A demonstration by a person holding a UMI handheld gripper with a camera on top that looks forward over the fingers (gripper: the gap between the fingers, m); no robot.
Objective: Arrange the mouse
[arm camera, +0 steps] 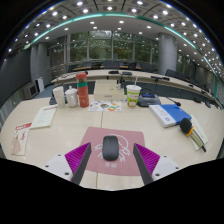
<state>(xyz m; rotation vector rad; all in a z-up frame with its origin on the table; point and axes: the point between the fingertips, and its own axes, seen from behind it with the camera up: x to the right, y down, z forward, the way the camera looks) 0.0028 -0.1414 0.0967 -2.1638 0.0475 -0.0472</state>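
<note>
A: What is seen of the tool [111,158]?

B: Its two fingers are spread wide apart, and nothing is gripped. The magenta pads [78,156] are turned inward, with a clear gap left on each side of the mouse [110,148].

A: And where is the mouse found?

B: It is laid between the fingers, on a pink mat [110,137] that rests on the pale counter [60,135]. The mouse is dark and oval, and a thin white cord [121,140] is seen curled on the mat just beside it.

A: What else is placed around the mouse?

B: Beyond it and to the left, a red-topped bottle [82,90] and a white cup [59,96] are stood together. Papers [42,117] are spread farther to its left. Beyond it and slightly right, a pale cup with a green band [133,95] is stood upright. To the right of the mouse, a blue book [171,112] is laid on a stack, with a yellow item [186,126] near it.
</note>
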